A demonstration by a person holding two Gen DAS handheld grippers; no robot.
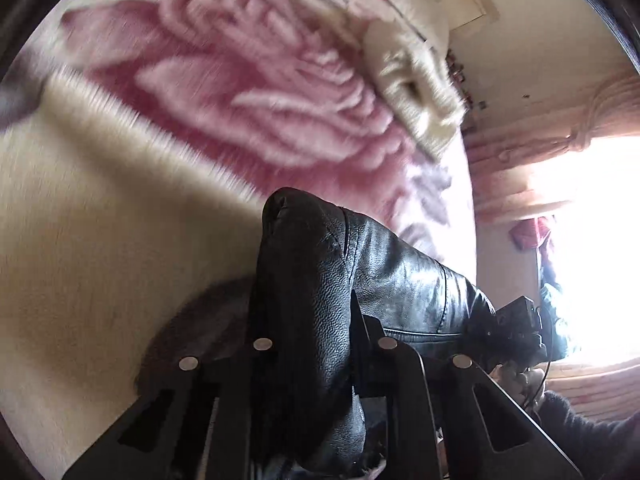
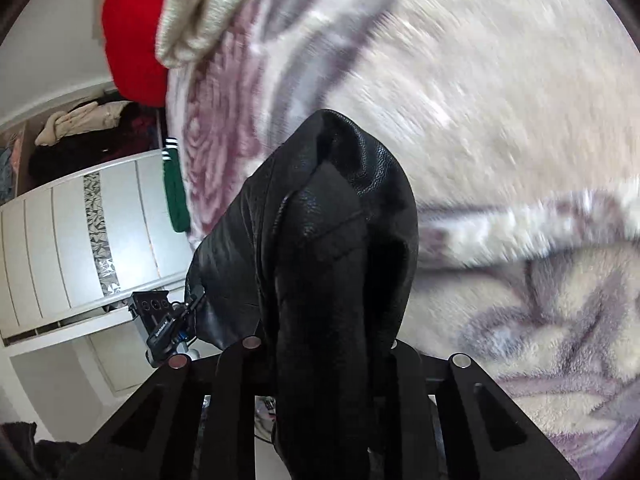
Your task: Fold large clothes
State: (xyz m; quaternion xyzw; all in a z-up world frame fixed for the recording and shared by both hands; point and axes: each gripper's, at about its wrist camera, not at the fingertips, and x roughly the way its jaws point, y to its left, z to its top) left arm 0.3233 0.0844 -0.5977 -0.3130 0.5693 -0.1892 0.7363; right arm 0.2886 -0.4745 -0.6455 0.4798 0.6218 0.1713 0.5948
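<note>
The only writing I can find is a pale line of lettering on the small black device (image 2: 162,330) at the side of my right claw's view; it is too small and tilted for me to read.

My left claw (image 1: 310,344) is clamped on a bunched fold of the black leather jacket (image 1: 360,276), and my right claw (image 2: 324,344) is clamped on another fold of the same jacket (image 2: 332,216). The leather stands up between the fingers in both views and stretches sideways toward the other claw, held above the plush rose-patterned blanket (image 1: 224,92).

My left view alone shows the bright window (image 1: 592,240) with pink curtains (image 1: 560,136), plus my right claw's gear (image 1: 516,328) beyond the jacket. My right view alone shows a white wardrobe (image 2: 60,248) with a patterned strip, clothes piled on an open shelf (image 2: 80,132), and a green sock with white stripes (image 2: 175,192) at the blanket's edge. Both show a cream knit (image 1: 416,92) and a red garment (image 2: 132,36) lying on the blanket. Both claws point down toward the bed, and the blanket is blurred.
</note>
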